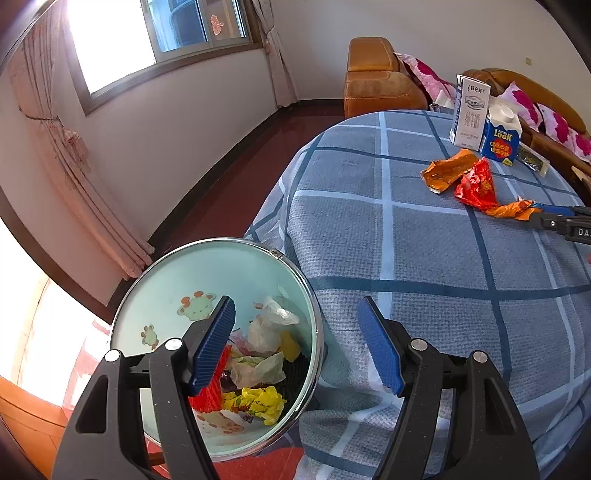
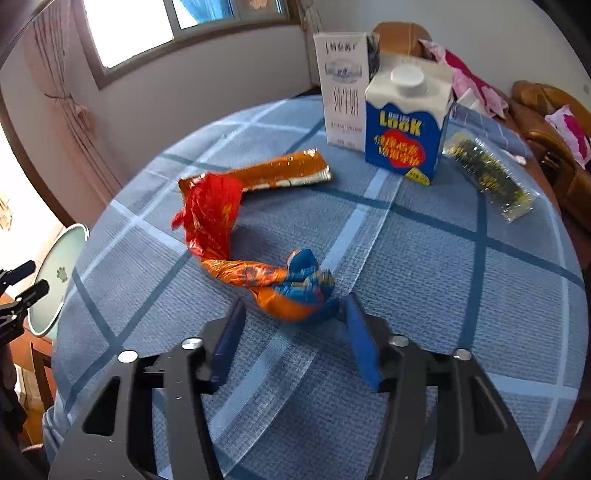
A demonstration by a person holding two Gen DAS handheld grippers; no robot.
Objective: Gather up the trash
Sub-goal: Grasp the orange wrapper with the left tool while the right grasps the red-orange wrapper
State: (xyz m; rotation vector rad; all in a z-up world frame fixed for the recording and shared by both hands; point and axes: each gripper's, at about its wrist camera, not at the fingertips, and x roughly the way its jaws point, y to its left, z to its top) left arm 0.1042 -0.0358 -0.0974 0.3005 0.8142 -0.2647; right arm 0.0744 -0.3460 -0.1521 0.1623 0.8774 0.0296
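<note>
I see a checked blue tablecloth (image 2: pixel 424 295) over the table, an orange sofa (image 1: pixel 373 77) with pink flowered cushions (image 1: pixel 424 74) beyond its far edge, and a curtained window (image 1: pixel 162 33).

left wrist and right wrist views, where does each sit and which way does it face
Left wrist: on the left hand-held gripper, angled down over the round pale-green trash bin beside the blue checked tablecloth; jaws open, empty.
Right wrist: on the right hand-held gripper, angled down at the twisted orange-and-blue wrapper; jaws open around its end.
Shared: bin, tablecloth, wrapper, blue LOOK carton.
</note>
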